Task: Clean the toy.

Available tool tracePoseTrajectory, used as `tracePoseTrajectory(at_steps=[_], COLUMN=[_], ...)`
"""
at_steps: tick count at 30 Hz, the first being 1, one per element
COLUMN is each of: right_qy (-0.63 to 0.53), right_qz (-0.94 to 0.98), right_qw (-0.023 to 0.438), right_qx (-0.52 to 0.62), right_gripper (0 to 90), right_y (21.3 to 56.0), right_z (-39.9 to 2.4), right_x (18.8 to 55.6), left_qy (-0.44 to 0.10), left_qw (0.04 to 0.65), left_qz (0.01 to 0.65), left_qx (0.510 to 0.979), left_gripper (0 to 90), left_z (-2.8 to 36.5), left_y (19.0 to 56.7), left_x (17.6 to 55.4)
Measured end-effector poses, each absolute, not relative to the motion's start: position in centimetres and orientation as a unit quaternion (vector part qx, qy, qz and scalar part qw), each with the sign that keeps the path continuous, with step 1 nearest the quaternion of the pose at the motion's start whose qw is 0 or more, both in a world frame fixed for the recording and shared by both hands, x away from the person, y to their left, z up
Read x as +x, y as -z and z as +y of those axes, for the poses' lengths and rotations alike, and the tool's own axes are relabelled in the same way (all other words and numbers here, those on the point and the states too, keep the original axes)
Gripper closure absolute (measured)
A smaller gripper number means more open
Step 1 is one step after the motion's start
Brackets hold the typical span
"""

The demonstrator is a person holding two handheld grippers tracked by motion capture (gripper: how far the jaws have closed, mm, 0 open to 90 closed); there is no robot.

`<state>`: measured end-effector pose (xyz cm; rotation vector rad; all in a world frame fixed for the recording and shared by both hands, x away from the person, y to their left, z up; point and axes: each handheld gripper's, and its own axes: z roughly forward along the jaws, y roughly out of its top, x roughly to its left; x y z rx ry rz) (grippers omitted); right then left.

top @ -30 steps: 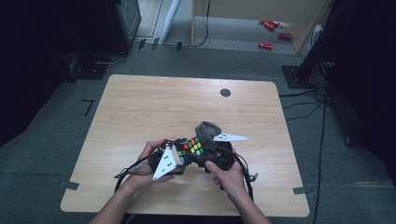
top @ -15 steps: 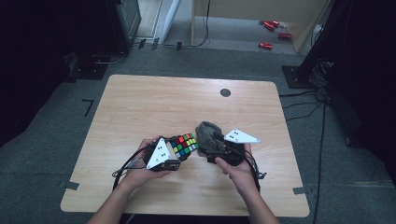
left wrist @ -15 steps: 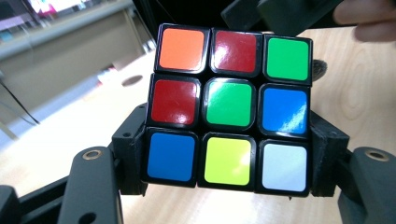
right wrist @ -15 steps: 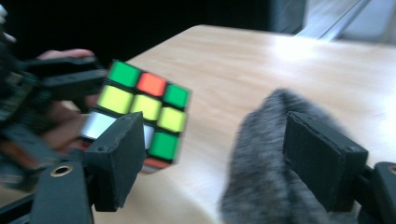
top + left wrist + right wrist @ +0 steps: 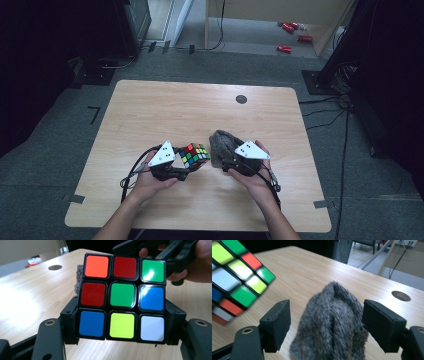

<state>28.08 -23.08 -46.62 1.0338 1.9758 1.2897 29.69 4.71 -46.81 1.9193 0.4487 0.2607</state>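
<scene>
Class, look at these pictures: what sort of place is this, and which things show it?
Probably a lab or workshop set up for recording: a bare wooden table on grey carpet, loose cables across the floor, and dark equipment stands around it.

Black two-jaw tools (image 5: 186,170) with brass-ringed screw holes, grey three-cornered top plates, trailing black cables.

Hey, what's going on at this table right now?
A person is working at a wooden table with a hand-held tool in each hand. The left tool is clamped on a scrambled puzzle cube, lifted off the table. The right tool stands open around a grey furry object, its pads not pressing on it.
</scene>
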Motion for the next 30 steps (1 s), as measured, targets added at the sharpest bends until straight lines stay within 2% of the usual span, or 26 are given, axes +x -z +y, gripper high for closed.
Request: tracePoseTrajectory(at_steps=[4, 7, 12, 14, 17, 20, 24, 30], right_qy=[-0.451, -0.43, -0.42, -0.42, -0.429, -0.436, -0.478, -0.551], right_qz=[0.748, 0.744, 0.749, 0.751, 0.751, 0.745, 0.726, 0.707], right_qw=[0.297, 0.318, 0.292, 0.281, 0.267, 0.276, 0.259, 0.23], right_qx=[0.385, 0.401, 0.421, 0.426, 0.425, 0.423, 0.421, 0.38], right_gripper=[23.0, 27.8, 30.2, 37.3, 56.5, 65.7, 70.4, 70.7], right_y=[47.6, 48.3, 49.3, 49.6, 49.7, 49.4, 48.1, 45.3], right_z=[-23.0, -23.0, -23.1, -23.1, -23.2, -23.3, -23.8, -23.3], right_x=[28.5, 28.8, 29.4, 29.6, 29.7, 29.5, 28.9, 27.1], left_qy=[-0.07, -0.037, -0.027, -0.023, -0.021, -0.028, -0.039, -0.05], left_qw=[0.55, 0.556, 0.546, 0.542, 0.532, 0.526, 0.52, 0.521], left_qz=[0.209, 0.222, 0.233, 0.23, 0.222, 0.223, 0.229, 0.226], left_qx=[0.806, 0.8, 0.804, 0.808, 0.817, 0.82, 0.822, 0.822], left_gripper=[33.9, 33.9, 33.9, 34.0, 33.9, 33.9, 34.0, 34.0], left_z=[4.9, 5.1, 5.1, 5.0, 4.8, 4.7, 4.8, 4.4], left_y=[46.8, 46.8, 47.0, 47.0, 47.2, 47.3, 47.4, 47.4], left_x=[30.1, 30.5, 30.6, 30.6, 30.4, 30.4, 30.5, 30.3])
